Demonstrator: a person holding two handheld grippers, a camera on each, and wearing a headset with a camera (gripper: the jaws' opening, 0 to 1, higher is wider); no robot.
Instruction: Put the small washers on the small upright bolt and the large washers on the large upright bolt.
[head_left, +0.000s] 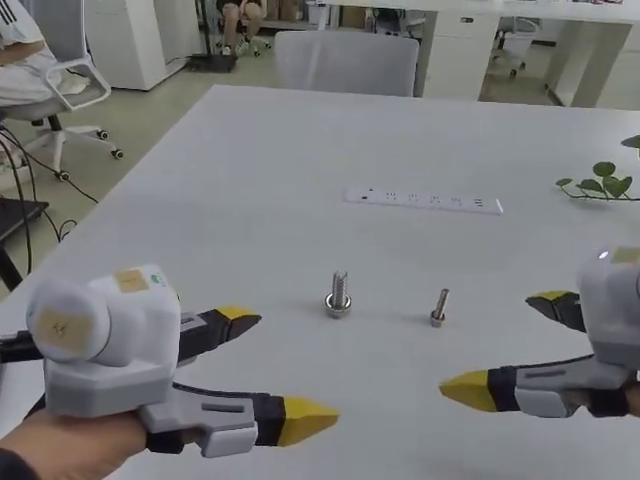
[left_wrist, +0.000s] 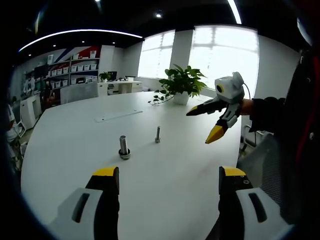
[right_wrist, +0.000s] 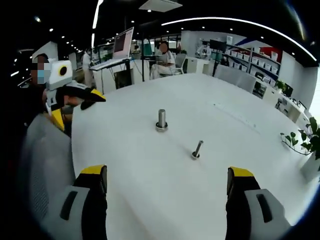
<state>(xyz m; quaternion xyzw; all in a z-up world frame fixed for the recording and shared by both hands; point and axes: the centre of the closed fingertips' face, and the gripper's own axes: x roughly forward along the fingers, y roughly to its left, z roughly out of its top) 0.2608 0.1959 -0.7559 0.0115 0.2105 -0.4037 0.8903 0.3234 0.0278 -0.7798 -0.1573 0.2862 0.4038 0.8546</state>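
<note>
- The large bolt (head_left: 338, 294), threaded grey metal on a wide round base, stands upright mid-table.
- The small bolt (head_left: 439, 307), slimmer, stands near it to the right.
- The table (head_left: 250, 200) is smooth matte white.
- The left gripper (head_left: 288, 364) and right gripper (head_left: 492, 342) have pointed yellow tips, both spread wide.

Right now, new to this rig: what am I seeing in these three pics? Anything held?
No robot: a person holds a two-jaw claw in each hand. The head view comes from a headset camera, looking down at the left claw and right claw. The other two come from fisheye cameras riding on each claw, looking along its jaws. On the table stand a large bolt and a small bolt, both upright, a power strip beyond them. Both claws are open, holding nothing.
</note>
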